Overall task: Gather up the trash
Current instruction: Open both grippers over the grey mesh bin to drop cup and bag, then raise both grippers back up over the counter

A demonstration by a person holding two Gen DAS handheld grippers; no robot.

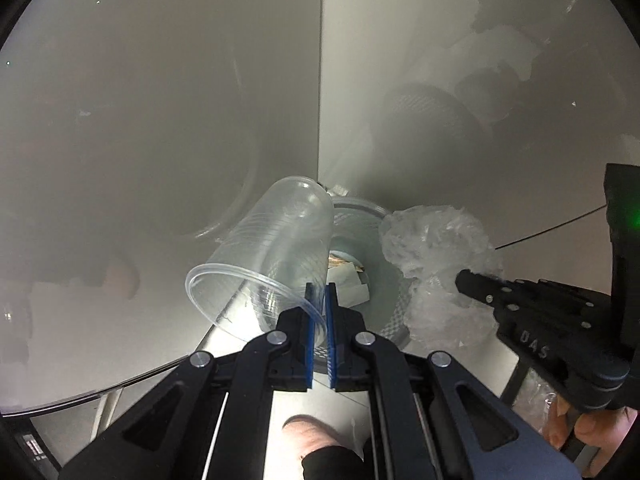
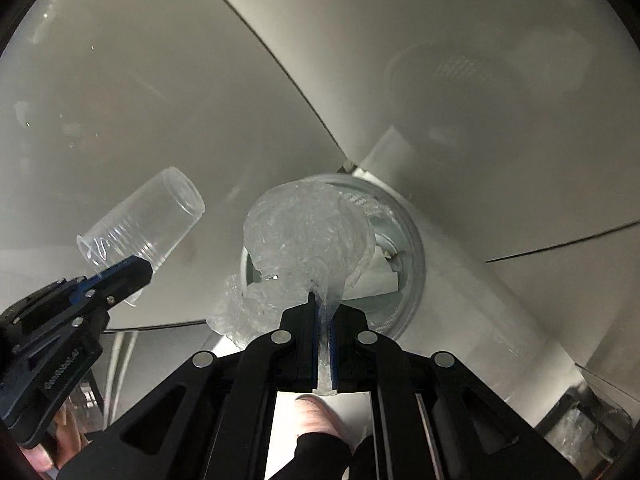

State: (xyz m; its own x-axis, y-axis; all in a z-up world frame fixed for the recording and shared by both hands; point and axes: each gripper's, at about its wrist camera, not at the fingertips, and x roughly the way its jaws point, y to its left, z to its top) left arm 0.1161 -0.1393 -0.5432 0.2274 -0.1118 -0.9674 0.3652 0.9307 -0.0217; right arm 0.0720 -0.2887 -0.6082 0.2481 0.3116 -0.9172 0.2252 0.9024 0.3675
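Pale glossy cabinet walls meet in a corner, and below sits a round bin [image 2: 414,280] with paper scraps inside. The left gripper [image 1: 320,320] pinches the rim of a clear ribbed plastic cup [image 1: 272,252], its long axis tilted, base pointing far and up. To its right, the right gripper [image 2: 325,320] clamps crumpled clear plastic wrap [image 2: 304,240], bunched just above the bin's mouth.

Glossy grey-white walls [image 1: 160,100], dim light.
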